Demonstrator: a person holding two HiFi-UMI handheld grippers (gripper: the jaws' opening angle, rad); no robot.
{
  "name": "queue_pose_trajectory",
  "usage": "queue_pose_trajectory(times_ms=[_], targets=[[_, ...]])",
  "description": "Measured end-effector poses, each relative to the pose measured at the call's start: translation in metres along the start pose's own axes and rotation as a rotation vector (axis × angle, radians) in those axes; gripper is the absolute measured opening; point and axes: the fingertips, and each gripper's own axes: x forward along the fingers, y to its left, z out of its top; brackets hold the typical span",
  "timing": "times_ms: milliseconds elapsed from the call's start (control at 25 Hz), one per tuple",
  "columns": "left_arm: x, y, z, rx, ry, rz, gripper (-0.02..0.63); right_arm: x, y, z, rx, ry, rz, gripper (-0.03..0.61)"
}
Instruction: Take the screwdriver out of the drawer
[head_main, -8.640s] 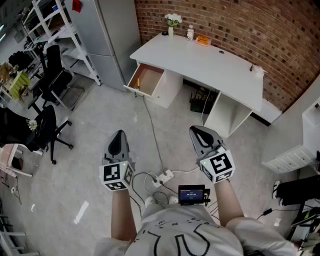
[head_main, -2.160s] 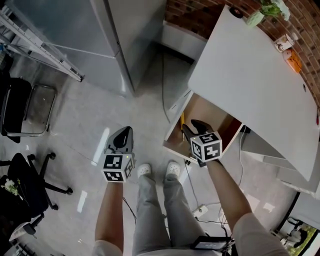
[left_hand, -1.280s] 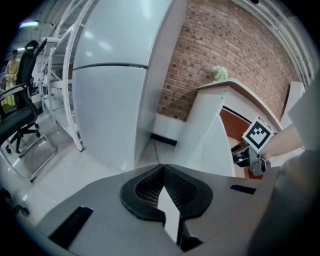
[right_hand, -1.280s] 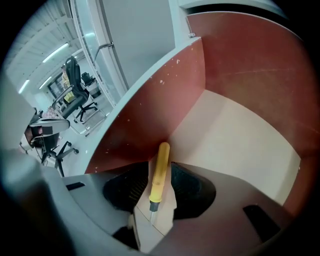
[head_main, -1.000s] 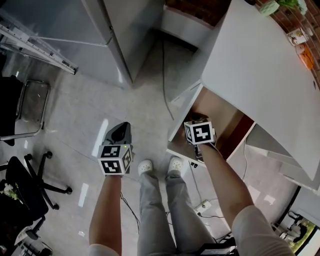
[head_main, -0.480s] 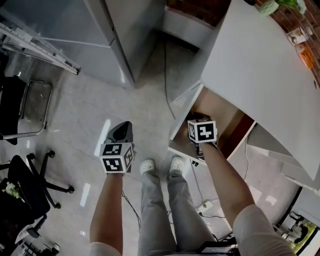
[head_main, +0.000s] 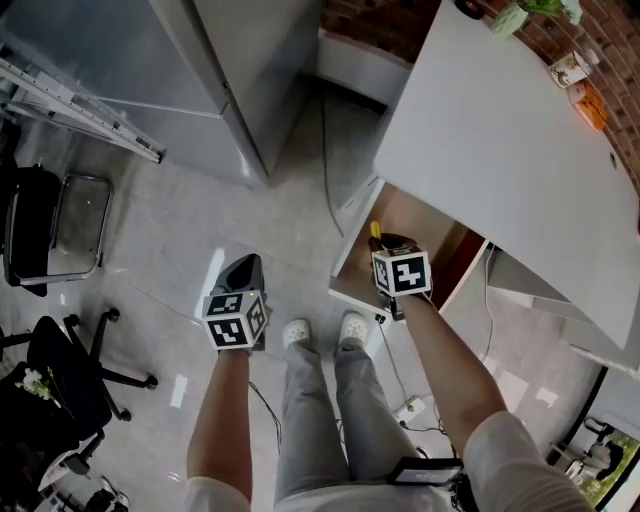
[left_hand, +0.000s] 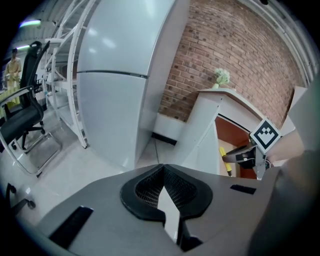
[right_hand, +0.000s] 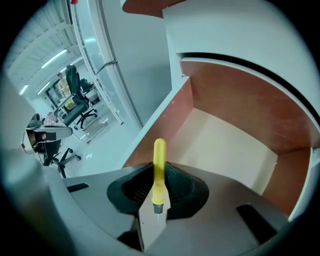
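My right gripper (right_hand: 159, 184) is shut on a yellow-handled screwdriver (right_hand: 159, 167), whose handle sticks out past the jaws over the open wooden drawer (right_hand: 235, 145). In the head view the same gripper (head_main: 392, 243) hovers above the drawer (head_main: 352, 268) of the white desk (head_main: 500, 150), with the yellow handle (head_main: 376, 230) showing just beyond it. The drawer's floor looks bare. My left gripper (head_main: 243, 272) hangs over the floor left of the drawer, shut with nothing between its jaws (left_hand: 162, 187).
A grey cabinet (head_main: 240, 70) stands left of the desk, with a cable (head_main: 325, 150) trailing down the floor between them. Office chairs (head_main: 50, 330) sit at far left. The person's feet (head_main: 322, 330) are below the drawer. A brick wall (left_hand: 225, 55) is behind the desk.
Over the earlier frames the person walked up to the drawer and the right gripper reached in. It has now risen slightly, with the yellow handle visible in its jaws. The left gripper stayed put.
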Motion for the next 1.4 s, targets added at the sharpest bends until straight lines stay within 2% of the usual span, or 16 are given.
queue_pose_trajectory(times_ms=[400, 720, 1000, 1400], targets=[[-0.034, -0.020, 0.028, -0.007, -0.011, 0.005, 0.010, -0.049, 0.009, 0.013, 0.007, -0.014, 0.029, 0.071], [-0.069, -0.030, 0.060, 0.045, -0.032, 0.009, 0.011, -0.101, 0.015, 0.040, -0.007, -0.060, 0.054, 0.071], [-0.108, -0.053, 0.095, 0.134, -0.080, -0.007, 0.011, -0.156, 0.028, 0.060, -0.066, -0.132, 0.118, 0.071], [-0.159, -0.086, 0.154, 0.199, -0.199, -0.044, 0.011, -0.243, 0.042, 0.100, -0.125, -0.275, 0.170, 0.071]])
